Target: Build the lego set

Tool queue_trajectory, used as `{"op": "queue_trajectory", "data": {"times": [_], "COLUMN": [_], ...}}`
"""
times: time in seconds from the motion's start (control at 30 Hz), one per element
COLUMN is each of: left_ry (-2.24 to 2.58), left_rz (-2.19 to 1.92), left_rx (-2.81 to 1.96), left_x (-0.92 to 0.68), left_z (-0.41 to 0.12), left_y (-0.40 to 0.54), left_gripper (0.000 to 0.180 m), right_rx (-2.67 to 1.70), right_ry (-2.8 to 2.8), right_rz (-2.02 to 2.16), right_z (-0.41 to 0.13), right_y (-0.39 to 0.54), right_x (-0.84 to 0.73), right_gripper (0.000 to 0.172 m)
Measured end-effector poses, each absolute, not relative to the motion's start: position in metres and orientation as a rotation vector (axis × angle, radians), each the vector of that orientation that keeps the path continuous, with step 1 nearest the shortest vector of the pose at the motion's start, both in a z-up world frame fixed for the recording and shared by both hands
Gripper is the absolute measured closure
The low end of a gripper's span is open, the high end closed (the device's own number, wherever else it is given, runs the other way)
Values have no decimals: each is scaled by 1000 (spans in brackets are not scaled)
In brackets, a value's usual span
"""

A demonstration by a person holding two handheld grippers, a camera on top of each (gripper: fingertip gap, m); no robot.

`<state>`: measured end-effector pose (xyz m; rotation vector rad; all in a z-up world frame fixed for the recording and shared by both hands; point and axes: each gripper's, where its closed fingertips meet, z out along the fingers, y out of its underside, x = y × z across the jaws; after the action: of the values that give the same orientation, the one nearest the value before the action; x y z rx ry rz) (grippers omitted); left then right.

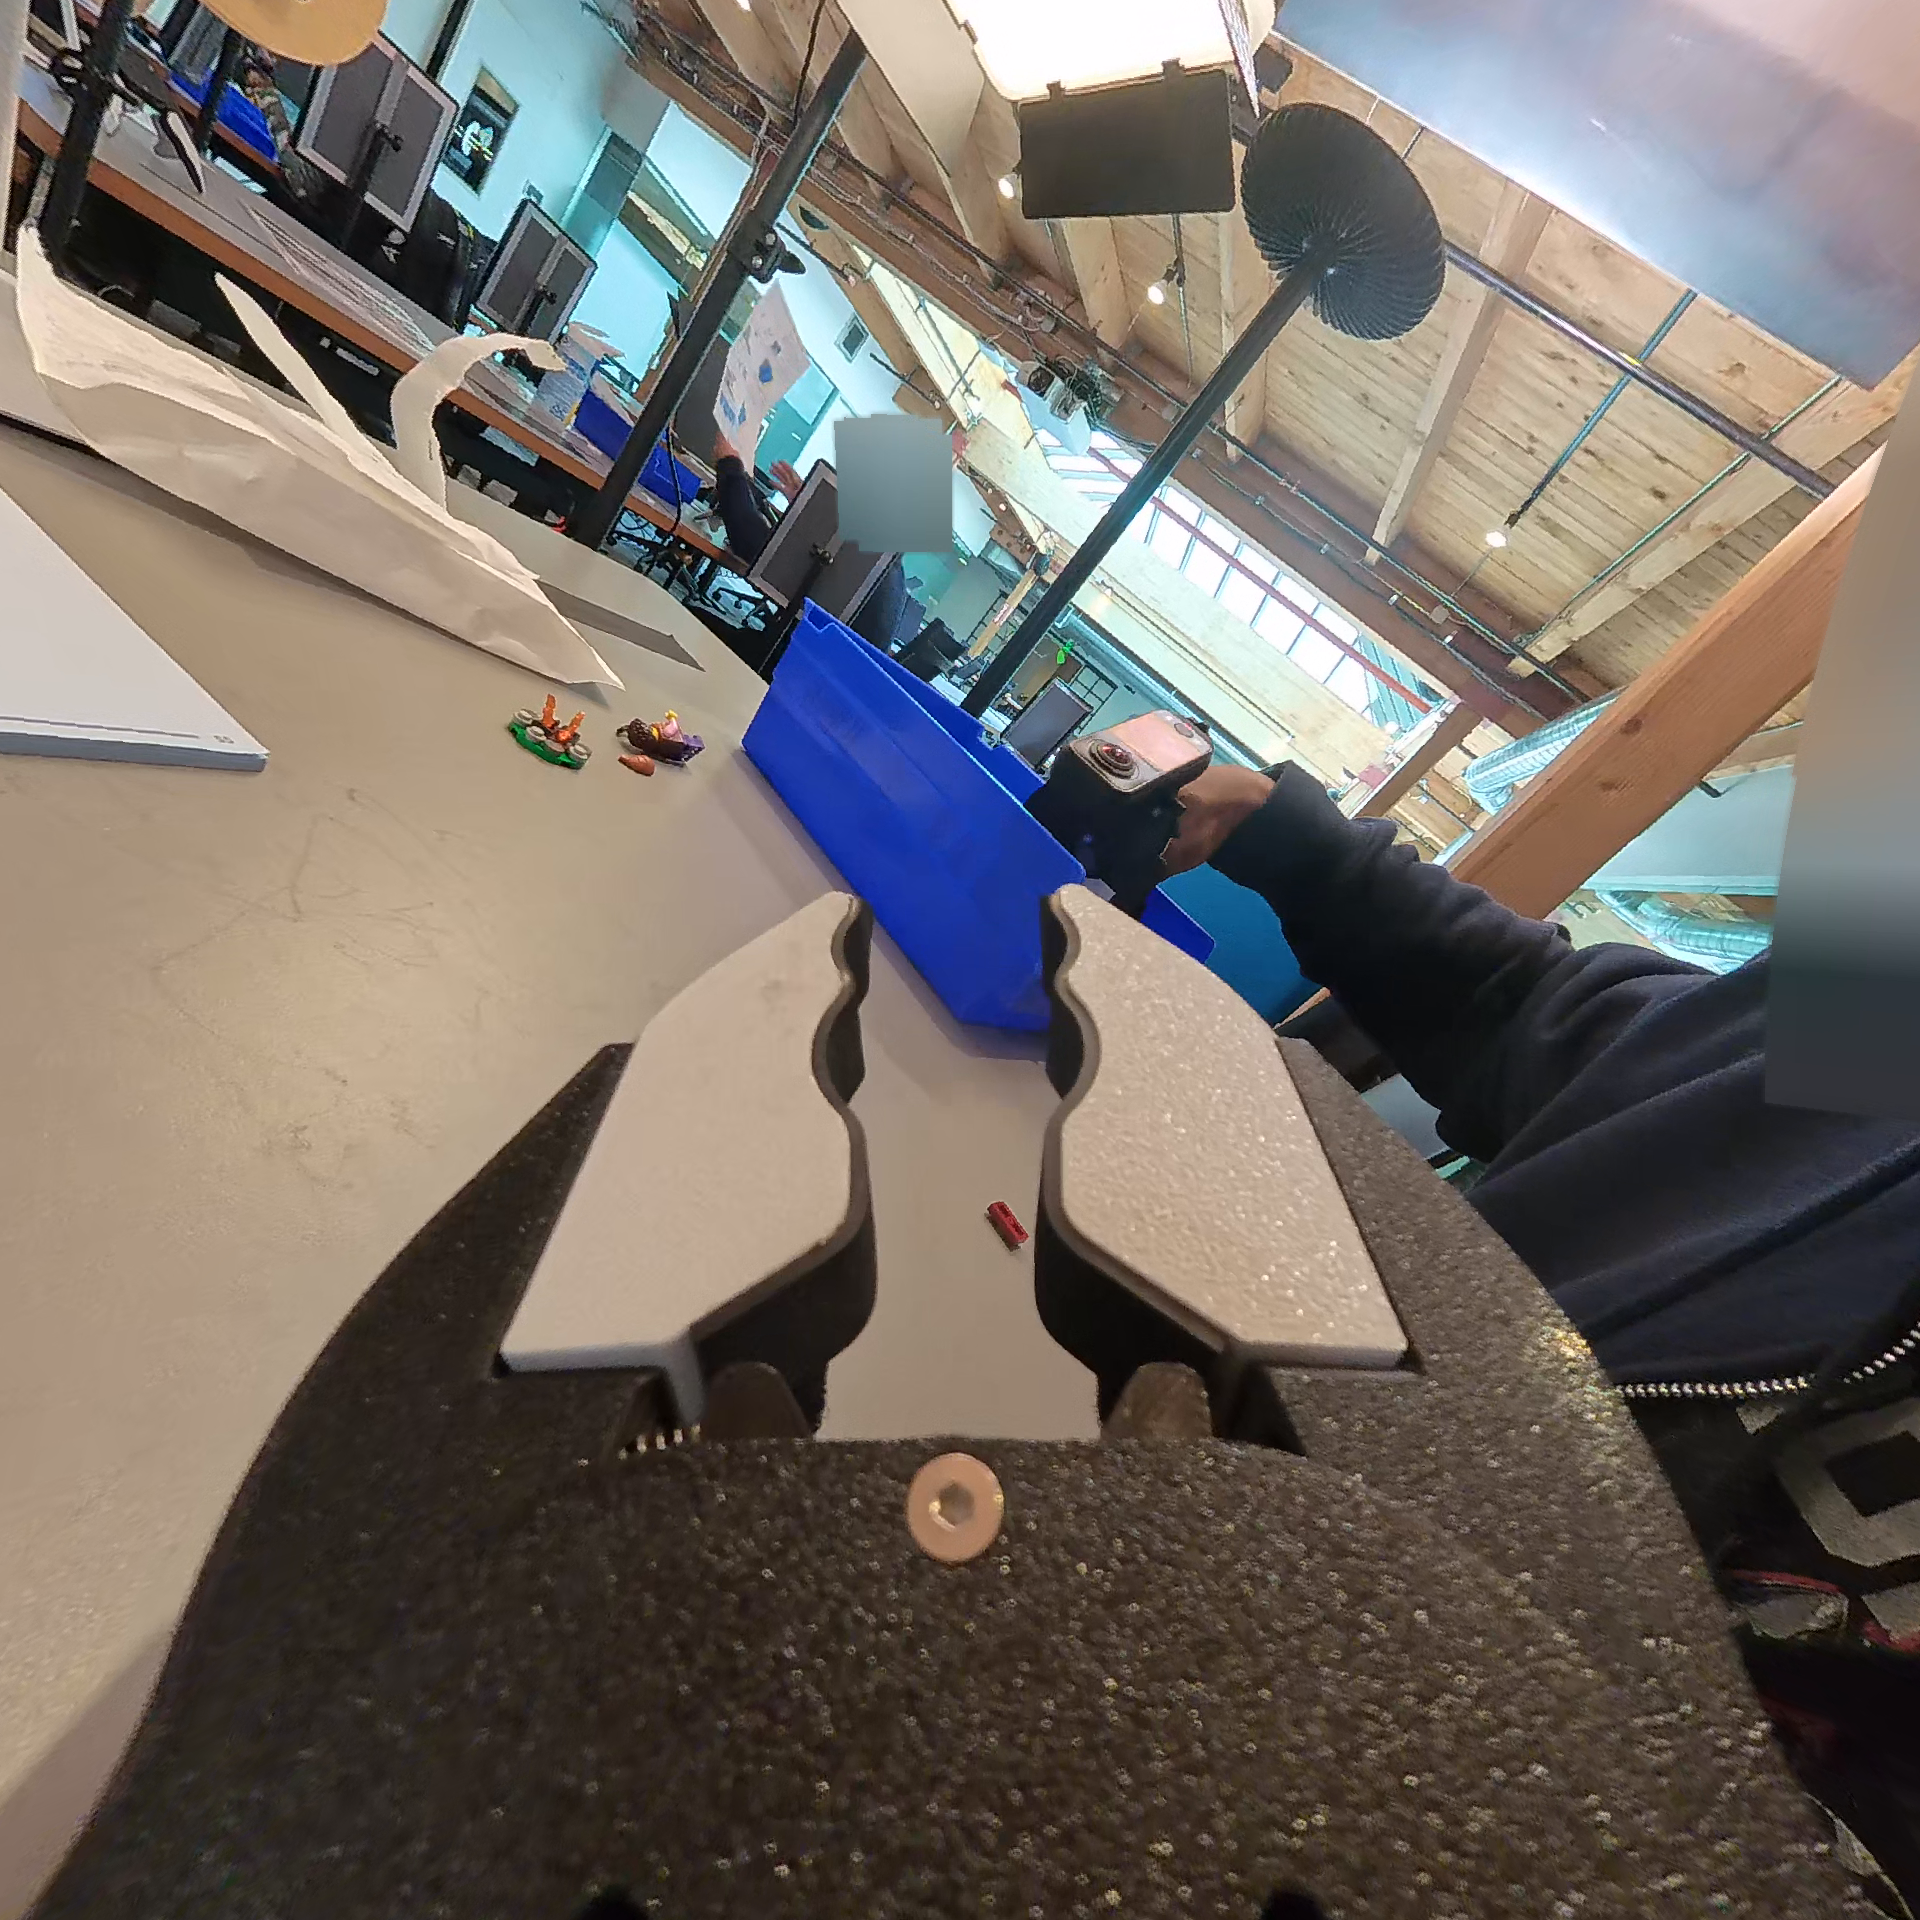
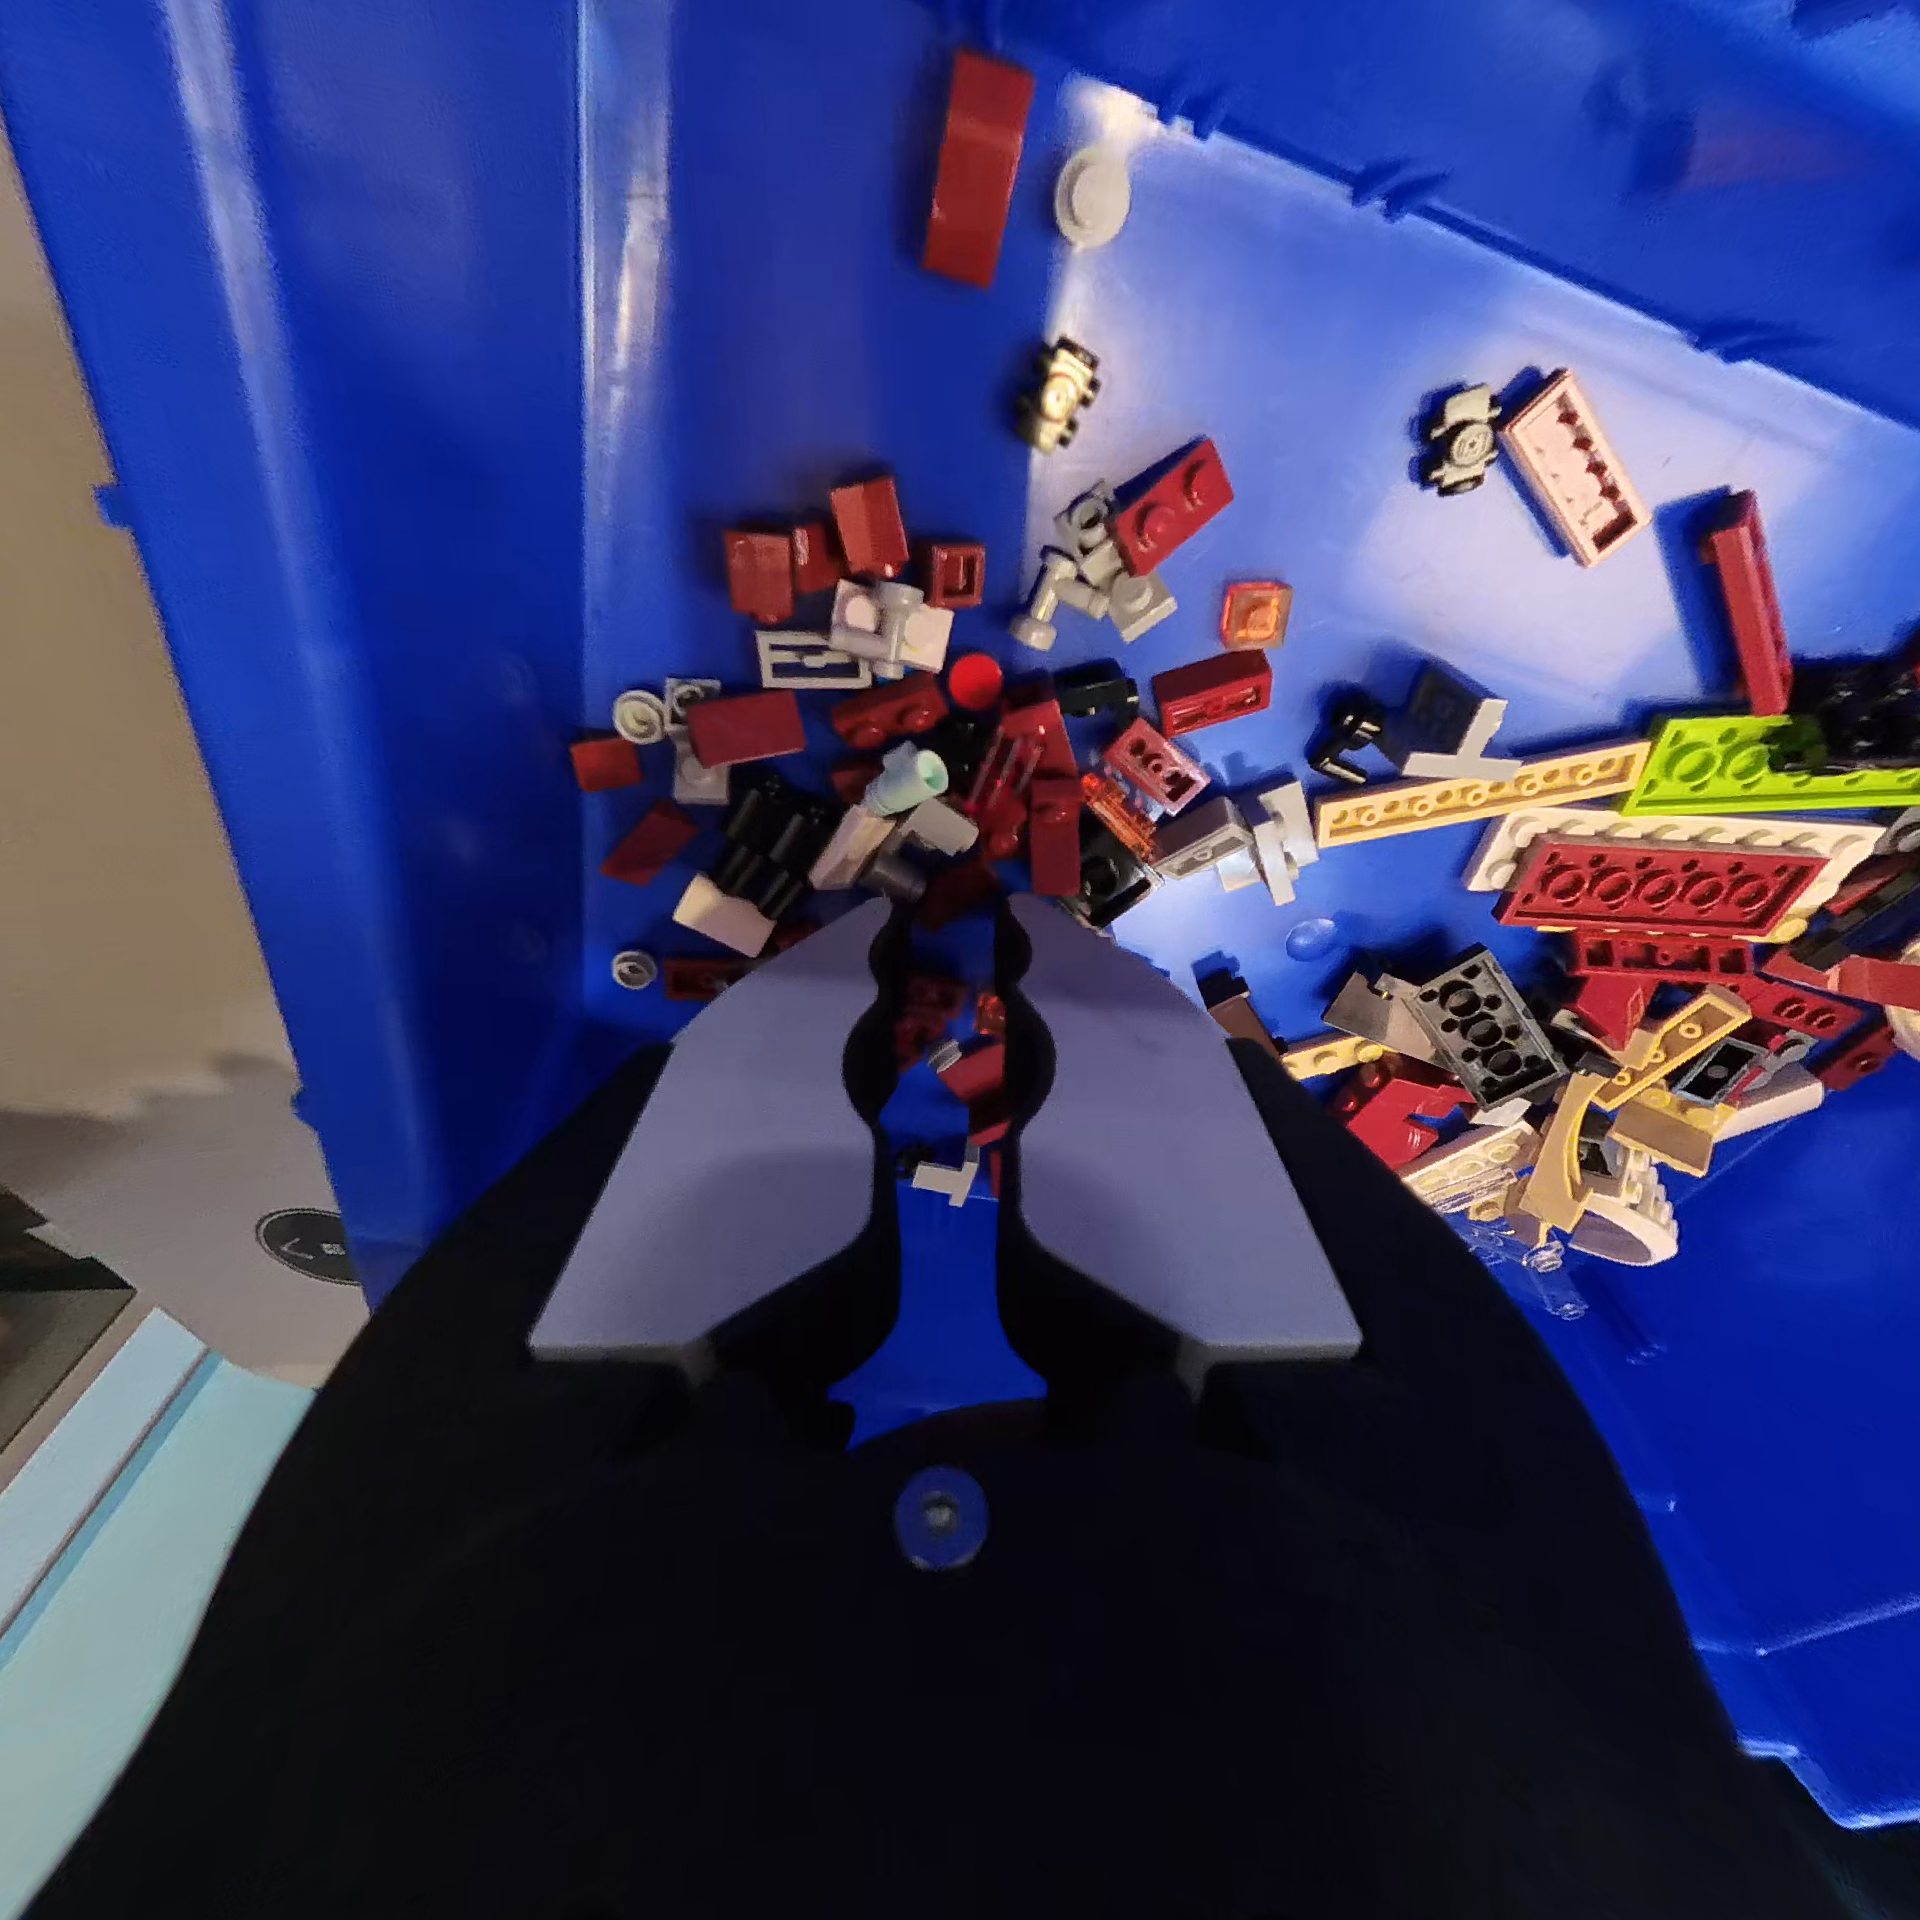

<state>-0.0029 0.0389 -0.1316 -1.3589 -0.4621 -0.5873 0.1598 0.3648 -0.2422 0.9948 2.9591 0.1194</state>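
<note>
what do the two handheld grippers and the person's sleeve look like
Each gripper, left and right, has a rough black textured body with one silver screw, and two flat grey fingers with wavy black inner pads. Seen from the left, the right unit carries a small black camera. The person wears a dark navy sleeve and zipped jacket.

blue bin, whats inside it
The blue bin holds loose toy bricks, mostly dark red, plus a tan strip and lime plate. The right gripper covers some pieces.
</note>
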Motion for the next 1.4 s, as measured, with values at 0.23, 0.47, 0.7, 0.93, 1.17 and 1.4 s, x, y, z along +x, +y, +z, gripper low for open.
{"op": "queue_trajectory", "data": {"times": [0.23,0.47,0.7,0.93,1.17,1.4], "left_ry": [-462,-466,-468,-459,-436,-444], "left_rz": [-585,-585,-588,-577,-545,-535], "left_rx": [-1358,-1363,-1371,-1359,-1355,-1299], "left_x": [-3,-3,-3,-3,0,17], "left_z": [-131,-132,-133,-131,-129,-123], "left_y": [39,39,41,38,36,4], "left_gripper": [149,149,148,149,149,150], "right_rx": [928,746,753,781,785,408], "right_ry": [3004,3054,3071,3099,3240,3418], "right_rz": [108,138,122,153,89,-242], "right_z": [-242,-242,-242,-234,-161,-116], "right_y": [362,363,363,362,324,189], "right_x": [159,162,161,159,148,97], "right_gripper": [152,152,155,155,155,155]}}
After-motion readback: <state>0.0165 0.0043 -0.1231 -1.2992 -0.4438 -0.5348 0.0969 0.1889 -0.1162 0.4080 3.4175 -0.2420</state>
